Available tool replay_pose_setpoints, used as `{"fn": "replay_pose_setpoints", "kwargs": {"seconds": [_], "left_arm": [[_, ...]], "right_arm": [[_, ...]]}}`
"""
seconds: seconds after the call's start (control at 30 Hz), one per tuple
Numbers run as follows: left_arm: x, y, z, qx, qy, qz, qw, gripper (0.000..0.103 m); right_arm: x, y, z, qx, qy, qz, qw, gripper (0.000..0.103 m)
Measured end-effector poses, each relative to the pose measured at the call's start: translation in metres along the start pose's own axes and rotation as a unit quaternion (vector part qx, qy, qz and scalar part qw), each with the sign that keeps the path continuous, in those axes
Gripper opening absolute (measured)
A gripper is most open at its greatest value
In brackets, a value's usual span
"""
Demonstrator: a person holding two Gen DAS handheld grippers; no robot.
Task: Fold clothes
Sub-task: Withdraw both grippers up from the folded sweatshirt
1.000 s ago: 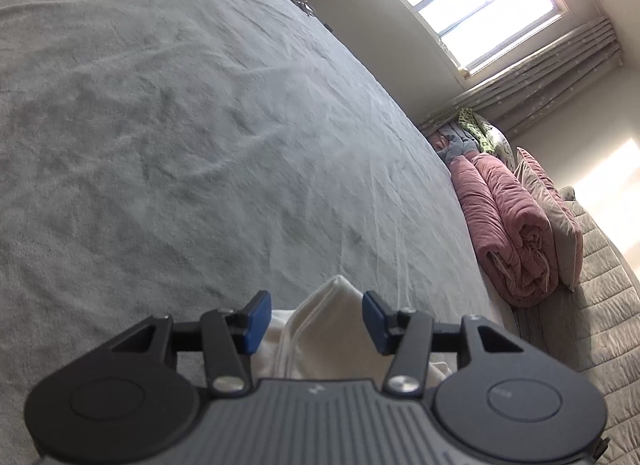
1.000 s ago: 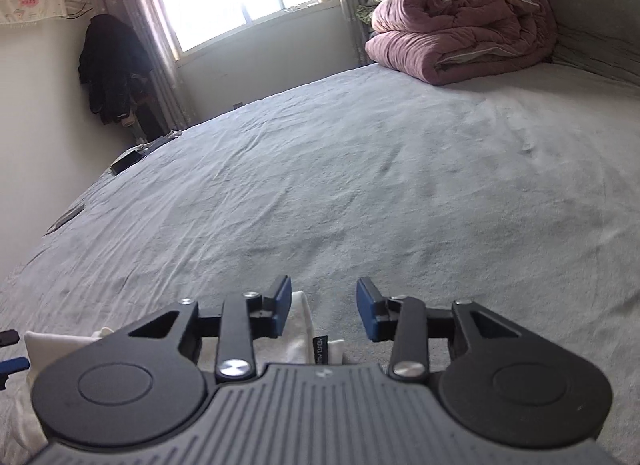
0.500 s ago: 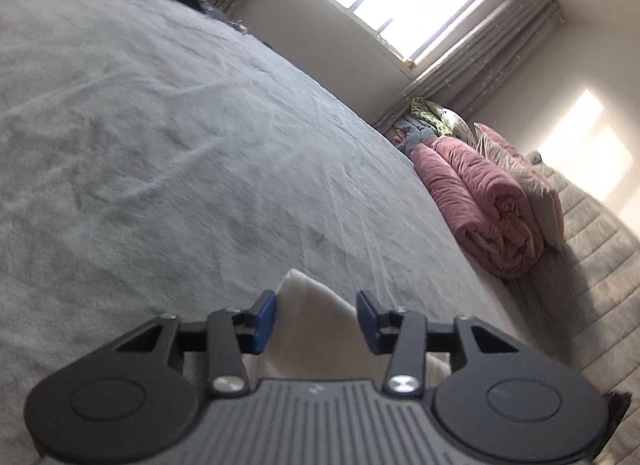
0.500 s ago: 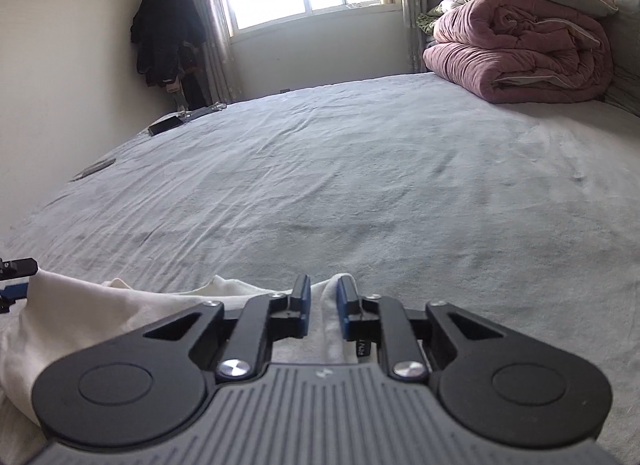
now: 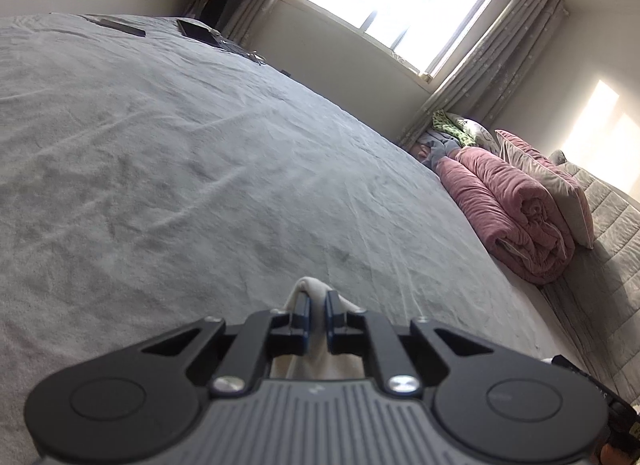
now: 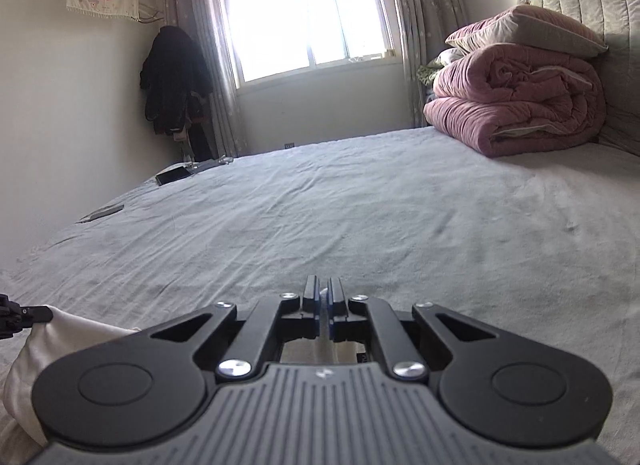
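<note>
A white garment [image 5: 317, 359] is pinched between the blue pads of my left gripper [image 5: 316, 307], which is shut on a fold of it above the grey bed sheet [image 5: 180, 169]. My right gripper [image 6: 323, 297] is shut on another edge of the same white garment [image 6: 60, 339], which hangs to the lower left in the right wrist view. The tip of the left gripper [image 6: 16, 315] shows at that view's left edge, holding the cloth. Most of the garment is hidden under the gripper bodies.
A rolled pink quilt [image 6: 516, 99] with a pillow [image 6: 532, 31] on top lies at the headboard [image 6: 592, 5]. A dark tablet [image 6: 172, 175] and a flat device [image 6: 106, 211] lie near the bed's far left edge. Dark clothes [image 6: 172, 81] hang by the window.
Both grippers have closed on the white garment, the right first, then the left. Both have tilted up and lifted, so more of the room and less of the cloth shows.
</note>
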State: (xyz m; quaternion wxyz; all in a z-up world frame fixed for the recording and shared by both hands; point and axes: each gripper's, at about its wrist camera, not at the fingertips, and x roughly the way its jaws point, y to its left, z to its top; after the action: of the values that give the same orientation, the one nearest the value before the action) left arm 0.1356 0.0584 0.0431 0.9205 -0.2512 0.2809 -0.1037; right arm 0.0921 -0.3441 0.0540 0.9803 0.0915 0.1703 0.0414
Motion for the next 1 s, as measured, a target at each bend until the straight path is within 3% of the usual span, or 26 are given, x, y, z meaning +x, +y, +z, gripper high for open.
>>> {"fn": "replay_pose_setpoints", "kwargs": {"seconds": [0.13,0.27,0.47,0.53,0.77,1.0], "left_arm": [[0.002,0.002,-0.001,-0.003,-0.005,0.013,0.9999,0.007],[0.014,0.004,-0.007,0.006,0.009,0.03,0.9995,0.008],[0.011,0.007,-0.01,0.002,0.0,0.029,0.9996,0.008],[0.01,0.005,-0.01,0.007,-0.006,0.027,0.9996,0.008],[0.011,0.002,-0.01,0.016,-0.017,0.029,0.9993,0.008],[-0.005,-0.01,-0.006,0.053,-0.076,0.033,0.9951,0.003]], "right_arm": [[0.001,0.002,0.0,-0.006,-0.012,-0.004,1.0,0.006],[0.018,0.001,-0.015,-0.01,0.02,-0.028,0.999,0.006],[0.021,-0.004,-0.018,0.03,0.022,-0.035,0.999,0.008],[0.021,-0.003,-0.016,0.034,0.03,-0.03,0.999,0.014],[0.033,0.005,-0.03,0.0,0.087,-0.045,0.995,0.012],[0.016,0.015,-0.021,-0.025,0.021,-0.056,0.998,0.006]]}}
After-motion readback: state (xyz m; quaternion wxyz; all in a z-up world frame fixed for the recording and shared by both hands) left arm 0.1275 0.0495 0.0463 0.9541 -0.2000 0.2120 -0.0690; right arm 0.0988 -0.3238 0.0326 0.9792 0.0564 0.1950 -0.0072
